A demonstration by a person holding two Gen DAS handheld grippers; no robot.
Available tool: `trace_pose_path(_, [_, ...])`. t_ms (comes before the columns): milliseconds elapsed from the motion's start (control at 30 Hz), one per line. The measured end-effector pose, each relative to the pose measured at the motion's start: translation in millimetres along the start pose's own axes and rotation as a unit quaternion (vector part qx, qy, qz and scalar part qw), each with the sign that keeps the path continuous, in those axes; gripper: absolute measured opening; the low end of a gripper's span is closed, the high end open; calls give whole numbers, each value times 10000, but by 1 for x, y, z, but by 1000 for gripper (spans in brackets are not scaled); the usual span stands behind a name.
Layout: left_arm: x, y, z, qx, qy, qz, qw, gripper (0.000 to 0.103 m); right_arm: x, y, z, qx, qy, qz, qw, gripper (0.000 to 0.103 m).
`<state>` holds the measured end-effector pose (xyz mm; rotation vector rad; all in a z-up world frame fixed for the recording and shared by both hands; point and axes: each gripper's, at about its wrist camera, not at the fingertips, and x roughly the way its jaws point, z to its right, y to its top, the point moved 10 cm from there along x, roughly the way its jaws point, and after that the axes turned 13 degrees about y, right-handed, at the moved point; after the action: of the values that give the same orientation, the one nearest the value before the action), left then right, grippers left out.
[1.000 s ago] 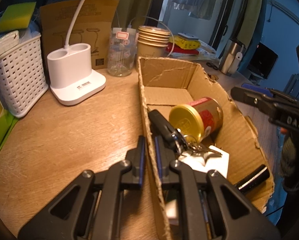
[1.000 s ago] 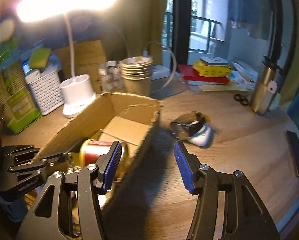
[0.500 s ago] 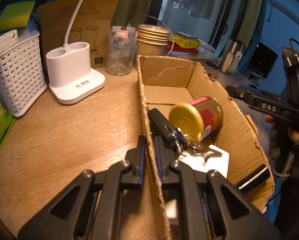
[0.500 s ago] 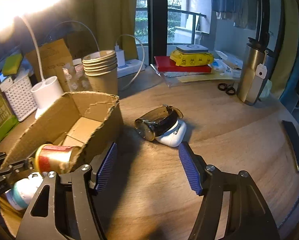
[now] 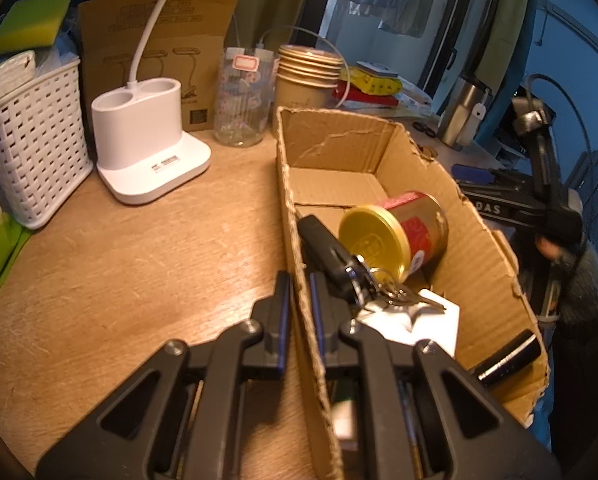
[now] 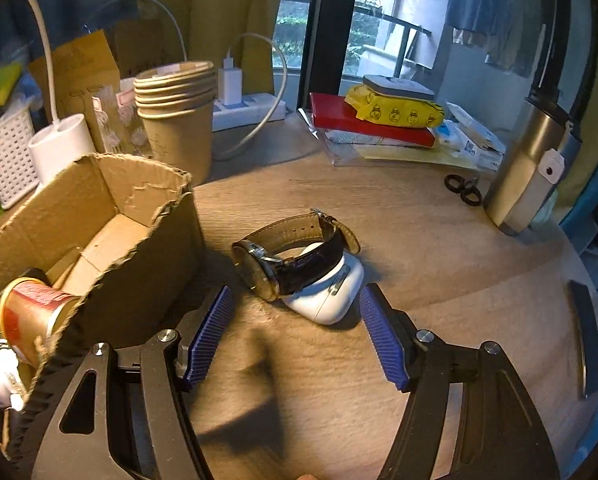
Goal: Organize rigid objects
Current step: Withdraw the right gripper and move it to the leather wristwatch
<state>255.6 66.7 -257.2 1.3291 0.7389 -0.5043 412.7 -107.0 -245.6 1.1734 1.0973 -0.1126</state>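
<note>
Here the left gripper [image 5: 299,300] is clamped on the near side wall of the cardboard box [image 5: 479,248], one finger outside and one inside, the wall pinched between the pads. Inside the box, just past the inner finger at about one o'clock, lies a black car key [image 5: 327,252] with its ring of keys on a white card [image 5: 431,320]. A red tin with a gold lid [image 5: 395,232] lies on its side touching the key, and a black cylinder [image 5: 507,356] rests in the near right corner, at three o'clock.

The right gripper [image 6: 295,324] has just been widening its jaws, which stand apart with nothing between them, above bare wooden table [image 6: 439,240]. Just beyond the fingertips at twelve o'clock a wristwatch [image 6: 291,256] with a dark leather strap lies draped over a white earbud case [image 6: 331,292]; neither is touched. At nine o'clock the box's torn end wall stands close to the left finger.

Only the left wrist view shows the key, card and cylinder, plus a white lamp base [image 5: 147,152] and white basket [image 5: 31,140] at ten o'clock. Only the right wrist view shows the watch, a steel flask [image 6: 527,168] at two o'clock, scissors [image 6: 463,188] beside it, and a dark flat bar [image 6: 583,332] at three. Both show the stacked paper cups [image 6: 175,120] behind the box.
</note>
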Motion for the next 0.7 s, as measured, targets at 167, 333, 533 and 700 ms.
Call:
trace_pose_path(167, [1, 0, 0, -6, -19, -6, 10000, 11, 8, 8, 8, -96, -18, -52, 9999, 70])
trace_pose_path(333, [1, 0, 0, -17, -35, -11, 10000, 11, 16, 13, 11, -134, 111, -129, 9998, 71])
trace_pose_path(533, [1, 0, 0, -30, -50, -20, 10000, 11, 26, 17, 13, -169, 305, -210, 9992, 71])
trace_pose_path(700, [1, 0, 0, -32, -51, -21, 10000, 11, 34, 21, 16, -273, 343, -288, 9986, 76])
